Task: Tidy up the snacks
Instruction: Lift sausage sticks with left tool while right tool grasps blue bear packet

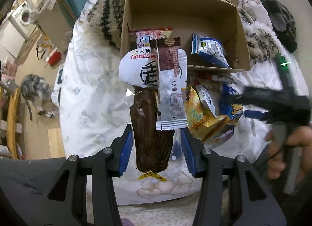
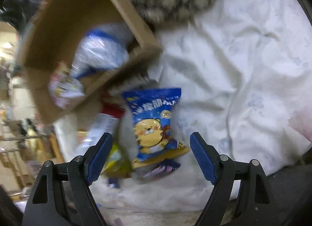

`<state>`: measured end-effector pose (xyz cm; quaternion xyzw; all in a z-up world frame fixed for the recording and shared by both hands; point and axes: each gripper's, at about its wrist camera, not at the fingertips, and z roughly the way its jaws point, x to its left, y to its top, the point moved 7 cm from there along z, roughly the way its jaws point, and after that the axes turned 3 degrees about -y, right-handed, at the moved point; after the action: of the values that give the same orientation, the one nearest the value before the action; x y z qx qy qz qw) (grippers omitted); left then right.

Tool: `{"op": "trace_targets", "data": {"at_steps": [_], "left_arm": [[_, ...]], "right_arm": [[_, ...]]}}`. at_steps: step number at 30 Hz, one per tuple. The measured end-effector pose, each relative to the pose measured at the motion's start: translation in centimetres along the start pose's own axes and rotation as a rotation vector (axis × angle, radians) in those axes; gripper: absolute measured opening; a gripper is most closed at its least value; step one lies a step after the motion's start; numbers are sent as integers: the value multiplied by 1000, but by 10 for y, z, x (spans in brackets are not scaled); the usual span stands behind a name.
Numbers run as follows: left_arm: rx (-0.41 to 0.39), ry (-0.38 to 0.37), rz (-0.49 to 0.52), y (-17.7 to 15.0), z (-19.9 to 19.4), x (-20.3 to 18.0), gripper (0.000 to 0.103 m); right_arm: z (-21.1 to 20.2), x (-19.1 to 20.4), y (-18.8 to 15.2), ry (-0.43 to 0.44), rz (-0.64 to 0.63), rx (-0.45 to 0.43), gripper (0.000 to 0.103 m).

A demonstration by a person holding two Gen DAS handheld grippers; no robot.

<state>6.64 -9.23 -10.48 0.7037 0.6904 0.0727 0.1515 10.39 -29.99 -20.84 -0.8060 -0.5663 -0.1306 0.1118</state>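
My left gripper point(image 1: 157, 144) is shut on a clear pack with a dark brown sausage point(image 1: 150, 134); a slim white and brown bar wrapper point(image 1: 169, 87) lies against it. It hangs in front of an open cardboard box point(image 1: 241, 37) holding a blue and white bag point(image 1: 210, 50) and a red-topped packet point(image 1: 150, 35). My right gripper point(image 2: 151, 152) is open and empty, just above a blue snack bag with a yellow cartoon bear point(image 2: 154, 128) on the white quilt. The box point(image 2: 124, 7) shows blurred at the upper left there. The right gripper also shows in the left wrist view point(image 1: 276, 105).
Loose snack bags point(image 1: 202, 116) lie in a pile on the white quilt point(image 1: 89, 89) in front of the box. A striped fuzzy blanket point(image 1: 105, 15) lies behind the box. A cat point(image 1: 35, 93) stands on the floor at the left.
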Motion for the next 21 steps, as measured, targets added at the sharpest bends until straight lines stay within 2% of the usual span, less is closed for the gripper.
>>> {"op": "trace_targets", "data": {"at_steps": [2,3,4,6,10,17,20,21], "left_arm": [[10,-5,-1,-2,5,1,43],[14,-5,-1,-4,6,2,43],[17,-5,-4,-5,8,3,43],[20,-8,-18,-7,10,6,43],[20,-29,-56,-14,9,11,43],[16,16,-103,-31,-6,16,43],[-4,54,-98,-37,-18,14,43],[-16,67,-89,-36,-21,12,43]], "right_arm": [[22,6,-1,-70,-61,26,80],[29,6,-3,-99,-80,37,74],[36,5,-6,-119,-91,54,48],[31,6,-10,-123,-103,38,40],[-8,18,-18,-79,-171,-60,39],[-64,20,-33,43,-211,-194,38],[-90,18,-36,27,-265,-254,38],[-98,12,-38,49,-255,-271,39]]}}
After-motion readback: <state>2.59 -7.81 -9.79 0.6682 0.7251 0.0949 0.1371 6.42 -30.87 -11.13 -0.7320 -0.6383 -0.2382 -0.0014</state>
